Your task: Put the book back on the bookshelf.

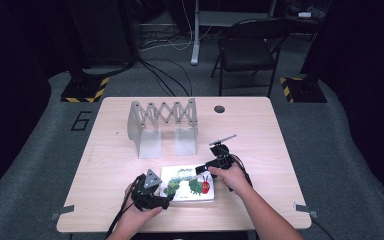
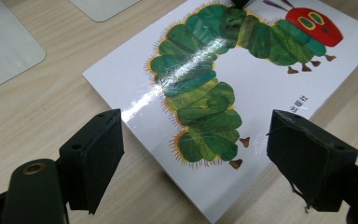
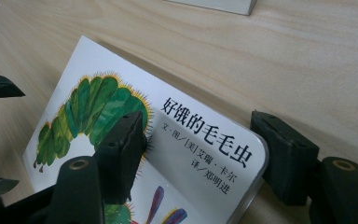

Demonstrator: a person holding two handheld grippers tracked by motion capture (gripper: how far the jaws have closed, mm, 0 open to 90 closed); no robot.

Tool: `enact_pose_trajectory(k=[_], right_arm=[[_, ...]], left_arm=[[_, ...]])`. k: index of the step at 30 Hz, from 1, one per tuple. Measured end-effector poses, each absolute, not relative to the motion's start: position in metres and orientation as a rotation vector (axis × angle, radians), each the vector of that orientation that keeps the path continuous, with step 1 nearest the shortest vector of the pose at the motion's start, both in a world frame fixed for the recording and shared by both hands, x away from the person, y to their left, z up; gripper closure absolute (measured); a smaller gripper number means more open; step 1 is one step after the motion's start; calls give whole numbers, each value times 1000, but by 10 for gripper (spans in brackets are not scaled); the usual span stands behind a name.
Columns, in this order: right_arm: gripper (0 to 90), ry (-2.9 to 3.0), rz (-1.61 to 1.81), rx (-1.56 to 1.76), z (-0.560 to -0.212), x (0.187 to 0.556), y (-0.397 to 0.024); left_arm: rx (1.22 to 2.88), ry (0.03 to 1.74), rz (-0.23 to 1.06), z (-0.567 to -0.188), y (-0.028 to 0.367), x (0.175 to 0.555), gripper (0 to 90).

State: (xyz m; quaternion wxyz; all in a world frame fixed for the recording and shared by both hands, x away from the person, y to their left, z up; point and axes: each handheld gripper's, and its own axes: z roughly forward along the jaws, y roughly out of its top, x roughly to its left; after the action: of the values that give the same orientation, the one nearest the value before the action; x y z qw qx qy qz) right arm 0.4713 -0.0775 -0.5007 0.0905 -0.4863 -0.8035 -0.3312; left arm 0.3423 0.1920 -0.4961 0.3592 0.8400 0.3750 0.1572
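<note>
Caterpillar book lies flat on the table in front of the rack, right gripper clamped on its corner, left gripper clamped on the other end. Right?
Not quite: the left gripper is open, its jaws clear of the book, as the left gripper view shows. The rest holds: book flat before the rack, right gripper on its corner.

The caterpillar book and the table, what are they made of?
The caterpillar book looks like thick glossy card: light glares off its cover and the corner is rounded. The table looks like pale wood, perhaps laminate, with grain lines showing.
</note>
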Motion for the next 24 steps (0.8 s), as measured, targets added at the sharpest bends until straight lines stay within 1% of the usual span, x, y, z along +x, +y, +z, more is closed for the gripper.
enact_pose_trajectory(k=[6, 10, 12, 14, 15, 19, 24], right_arm=[[359, -2389, -984, -1446, -501, 471, -77], [360, -2398, -990, -1441, -501, 472, -78], [360, -2398, -990, -1443, -501, 471, -78], [360, -2397, -988, -1445, -501, 471, -78], [358, -2400, -987, -1450, -501, 471, -77], [361, -2386, -983, -1466, -500, 470, -77], [364, -2390, -988, -1472, -500, 468, -77]], left_arm=[[2185, 985, 372, -505, 189, 346, 186], [2153, 1007, 324, -508, 188, 348, 180], [2148, 1012, 343, -509, 188, 347, 176], [2145, 1019, 334, -510, 188, 348, 168], [2135, 1026, 330, -512, 188, 349, 148], [2124, 1040, 299, -514, 190, 350, 143], [2119, 1036, 321, -515, 188, 348, 136]])
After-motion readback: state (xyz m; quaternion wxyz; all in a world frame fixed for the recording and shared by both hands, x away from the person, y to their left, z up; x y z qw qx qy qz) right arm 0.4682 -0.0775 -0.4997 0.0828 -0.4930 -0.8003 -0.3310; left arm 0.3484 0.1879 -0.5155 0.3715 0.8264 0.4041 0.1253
